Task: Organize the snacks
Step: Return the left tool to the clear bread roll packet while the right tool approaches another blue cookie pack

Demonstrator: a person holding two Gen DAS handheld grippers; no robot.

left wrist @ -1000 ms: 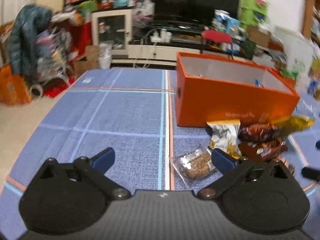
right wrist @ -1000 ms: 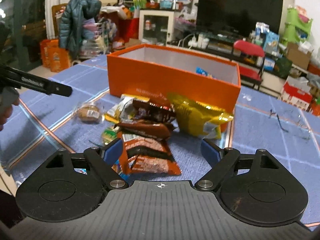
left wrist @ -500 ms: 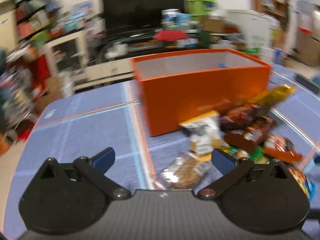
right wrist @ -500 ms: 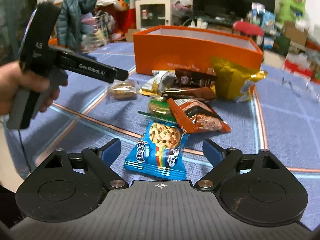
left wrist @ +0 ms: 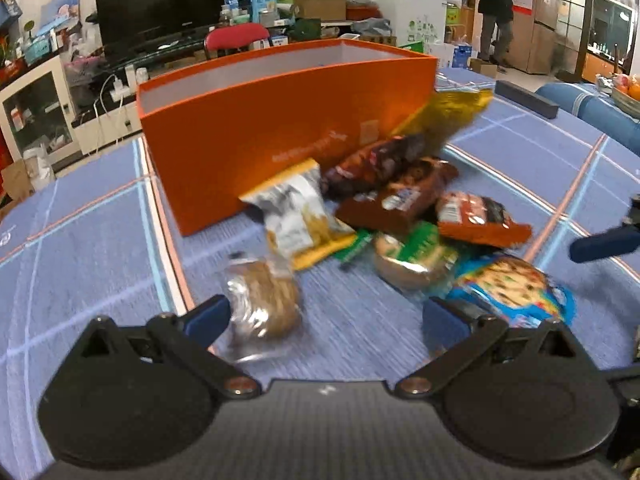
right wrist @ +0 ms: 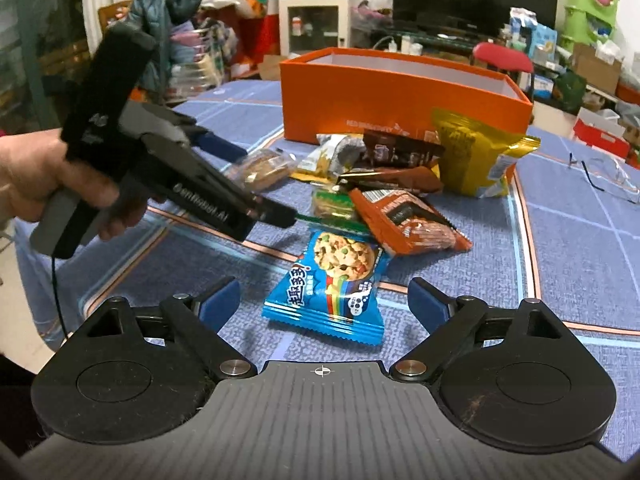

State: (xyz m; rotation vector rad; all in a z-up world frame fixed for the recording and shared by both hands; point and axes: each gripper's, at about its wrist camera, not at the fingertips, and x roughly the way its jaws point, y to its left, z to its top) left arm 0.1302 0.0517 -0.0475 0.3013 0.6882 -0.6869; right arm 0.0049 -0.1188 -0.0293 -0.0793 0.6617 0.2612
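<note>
The blue cookie packet [right wrist: 330,286] lies flat on the blue cloth [right wrist: 580,248], at the near edge of the snack pile, straight ahead of the right gripper [right wrist: 324,304] and just beyond its tips; its long axis runs away from that claw, leaning a little to the right, so the narrow width faces the jaws. Those jaws stand wide with nothing between them, and the packet would fit across them. The left gripper [left wrist: 326,318] is also spread wide and empty; in its own view the clear-wrapped biscuit [left wrist: 262,302] sits just beside its left finger, partly inside the gap, while the blue packet shows at its right edge. So each hand seems nearer to a different snack: right to the blue packet, left to the biscuit. Behind the pile the orange box [right wrist: 400,100] stands open-topped, at the far side of the cloth, with the yellow bag [right wrist: 476,152] leaning against its front wall. Both picks would likely end with a carry away over the pile.
</note>
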